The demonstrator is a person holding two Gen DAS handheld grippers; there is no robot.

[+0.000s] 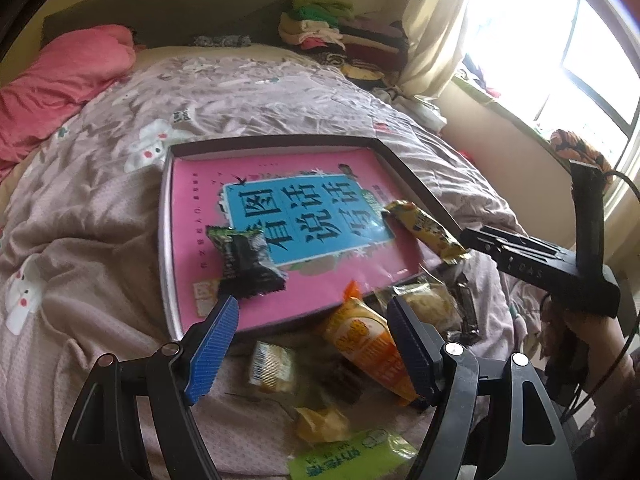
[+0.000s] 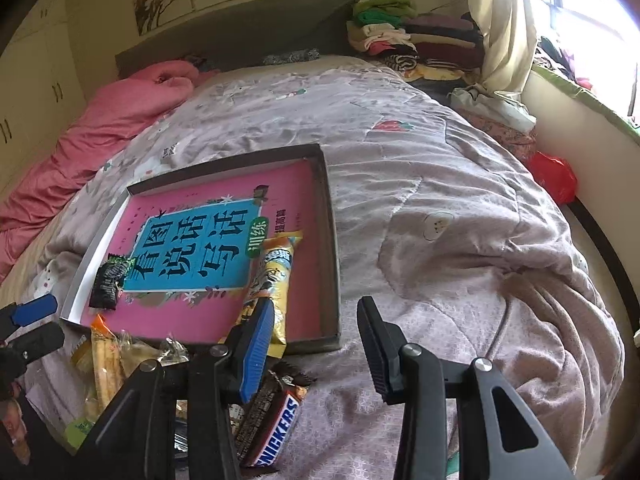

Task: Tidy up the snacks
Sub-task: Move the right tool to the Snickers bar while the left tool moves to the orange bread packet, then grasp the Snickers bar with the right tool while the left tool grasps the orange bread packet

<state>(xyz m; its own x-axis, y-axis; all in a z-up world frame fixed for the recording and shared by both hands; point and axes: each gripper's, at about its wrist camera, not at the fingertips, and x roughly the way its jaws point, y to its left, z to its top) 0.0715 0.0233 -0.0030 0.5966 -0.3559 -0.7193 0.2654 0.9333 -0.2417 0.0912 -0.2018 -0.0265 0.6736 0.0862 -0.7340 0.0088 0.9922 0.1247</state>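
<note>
Snacks half sorted: two in the box, the heap still waiting

Sorting was under way. A shallow cardboard box [image 1: 396, 160] lay on the bed's quilt [image 1: 100, 240], with a glossy pink book [image 1: 208, 200] flat on its floor. Two snacks already rested inside on the book: a crinkled black-and-green packet [image 1: 248, 260] near the box's left wall, and a long yellow wrapped bar [image 2: 276, 276] towards the right, its near end hanging over the box's near edge.

Outside, just beside that near edge, a loose heap remained on the quilt: an orange packet [image 1: 360, 340], a clear-wrapped pastry [image 1: 428, 300], a small pale packet [image 1: 272, 364], a green packet [image 1: 348, 456] and a Snickers bar [image 2: 276, 428] in shiny brown foil.

The left tool [image 1: 312, 320] stood wide apart with nothing between its ribbed blue pads, poised above the heap and closest to the orange packet. The right tool [image 2: 316, 312] was also parted, though more narrowly, and empty; its blue pad overlapped the yellow bar's near end in the right wrist view, but whether it touched could not be told.

The next move probably called for lowering one tool over a single packet, most likely the orange one or the Snickers, and closing across its narrow width. The slick, crackly wrappers and soft, yielding quilt looked likely to let a packet slide, so a square grip mid-length seemed wise.
</note>
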